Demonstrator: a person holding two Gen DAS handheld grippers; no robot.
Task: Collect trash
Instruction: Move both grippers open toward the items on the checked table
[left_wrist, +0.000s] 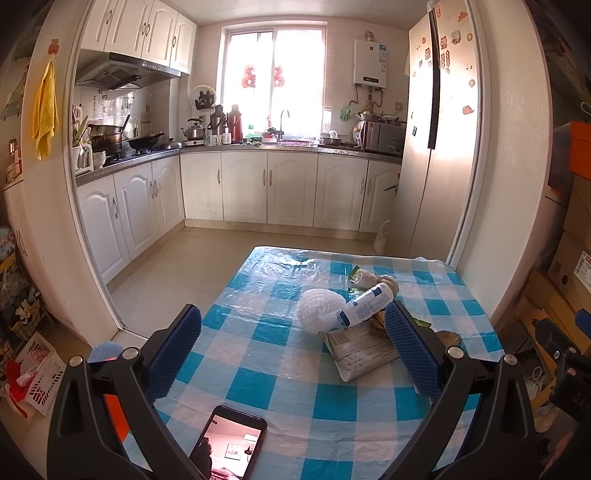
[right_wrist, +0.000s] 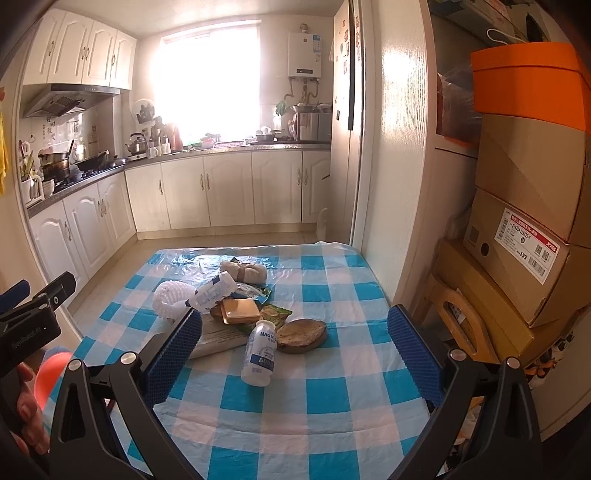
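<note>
Table w/ blue-white check plastic cloth (right_wrist: 325, 398), kitchen behind. Trash heaped mid-table, toward far half.

Pile, R wrist view: white foam fruit net (right_wrist: 170, 300) at left edge; plastic bottle w/ blue label (right_wrist: 214, 291) lying tilted over it; knotted beige cloth bundle (right_wrist: 243, 272) at far side; tan square lid/box (right_wrist: 241, 311) in centre, on top of green snack wrapper (right_wrist: 274, 314); grey paper-wrapped packet (right_wrist: 221, 338) partly under these; brown peel-like piece (right_wrist: 301, 335) at right, touching white "MAGIC" pill bottle (right_wrist: 261, 353), which lies on its side nearest the camera.

Right gripper (right_wrist: 293, 356): released, jaws wide, nothing between; above cloth, just short of pill bottle.

Left gripper (left_wrist: 293, 356): also spread wide, empty; packet (left_wrist: 364, 350) and foam net (left_wrist: 319, 306) lie ahead, between pad lines. Right pad overlaps the pile in view; contact can't tell.

Smartphone (left_wrist: 229, 445) on table near edge, screen lit.
</note>
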